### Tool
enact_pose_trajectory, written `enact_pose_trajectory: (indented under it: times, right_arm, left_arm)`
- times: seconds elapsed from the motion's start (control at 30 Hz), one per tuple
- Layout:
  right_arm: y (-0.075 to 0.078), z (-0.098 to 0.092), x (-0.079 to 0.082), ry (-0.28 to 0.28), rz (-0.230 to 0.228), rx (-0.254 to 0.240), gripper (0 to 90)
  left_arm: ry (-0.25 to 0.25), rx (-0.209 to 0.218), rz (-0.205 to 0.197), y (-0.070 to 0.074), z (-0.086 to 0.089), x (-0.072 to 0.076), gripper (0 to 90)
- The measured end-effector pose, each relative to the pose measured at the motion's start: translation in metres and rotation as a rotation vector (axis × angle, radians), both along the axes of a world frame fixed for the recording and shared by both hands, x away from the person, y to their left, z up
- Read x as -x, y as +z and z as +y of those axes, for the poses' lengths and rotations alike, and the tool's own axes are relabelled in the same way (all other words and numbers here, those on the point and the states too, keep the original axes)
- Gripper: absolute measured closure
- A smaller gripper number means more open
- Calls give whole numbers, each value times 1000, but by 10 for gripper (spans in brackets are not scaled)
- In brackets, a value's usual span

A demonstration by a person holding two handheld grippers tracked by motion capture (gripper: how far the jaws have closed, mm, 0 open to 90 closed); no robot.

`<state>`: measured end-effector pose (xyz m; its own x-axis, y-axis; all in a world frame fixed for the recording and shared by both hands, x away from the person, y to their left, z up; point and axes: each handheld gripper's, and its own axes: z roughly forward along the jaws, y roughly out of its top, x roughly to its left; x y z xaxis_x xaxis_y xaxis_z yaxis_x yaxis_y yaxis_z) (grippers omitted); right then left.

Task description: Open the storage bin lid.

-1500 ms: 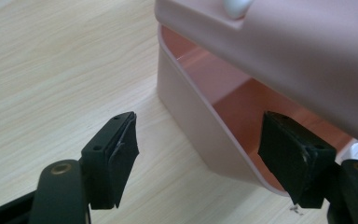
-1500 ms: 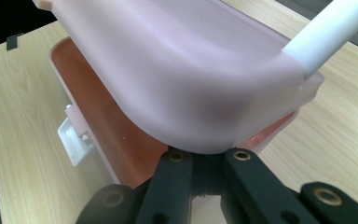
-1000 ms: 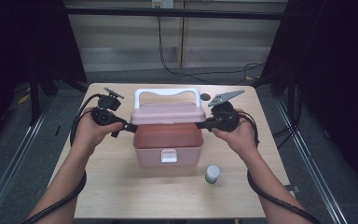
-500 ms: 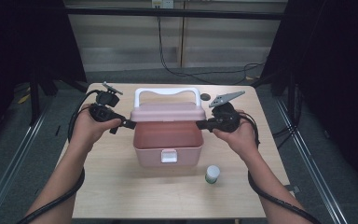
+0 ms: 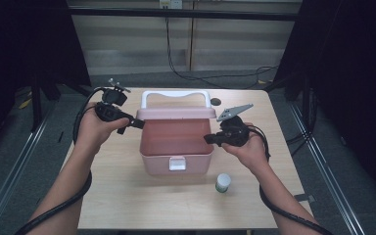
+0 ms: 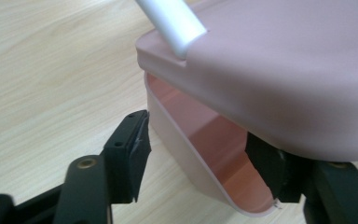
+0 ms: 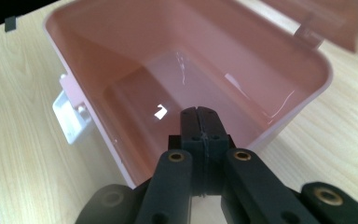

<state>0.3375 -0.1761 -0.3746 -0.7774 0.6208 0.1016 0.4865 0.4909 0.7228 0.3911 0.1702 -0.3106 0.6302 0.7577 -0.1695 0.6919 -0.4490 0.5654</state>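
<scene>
A pink box (image 5: 196,160) stands open in the middle of the table, its lid (image 5: 176,113) tipped up at the back with a white handle (image 5: 175,93) above it. My left gripper (image 5: 137,123) is at the lid's left end. In the left gripper view its jaws (image 6: 205,158) straddle the box's corner wall (image 6: 177,140) under the lid (image 6: 284,70); they have just been closing, with gaps left, so it is open. My right gripper (image 5: 209,139) is shut and lies over the box's right rim, its tips (image 7: 199,114) pointing into the empty inside (image 7: 168,84).
A small white bottle with a green band (image 5: 222,182) stands on the wooden table (image 5: 122,196) in front of the box's right corner. A white latch (image 5: 177,163) hangs on the box front. A small dark object (image 5: 216,101) lies behind the lid.
The lid has swung further up and back, showing more of the box's inside. My left gripper has shifted slightly back with it. The right gripper has stayed put.
</scene>
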Motion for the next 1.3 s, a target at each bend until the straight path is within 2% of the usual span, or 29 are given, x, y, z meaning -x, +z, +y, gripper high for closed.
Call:
enact_pose_trajectory:
  times: [0.27,0.7,0.87,1.1,1.3]
  right_arm:
    - [-11,-2,4,14,21,1,900]
    - [-16,3,6,35,28,-2,897]
    - [-18,3,6,36,31,-5,897]
    - [-20,4,8,45,27,-10,900]
    - [-21,5,9,49,28,-14,896]
  left_arm:
    - [-4,11,-17,7,-3,-3,489]
    - [-1,63,-41,20,-6,-12,624]
    - [25,52,-63,22,-7,-14,669]
    - [48,32,-73,26,-10,-19,702]
    - [66,34,-81,28,-11,-22,714]
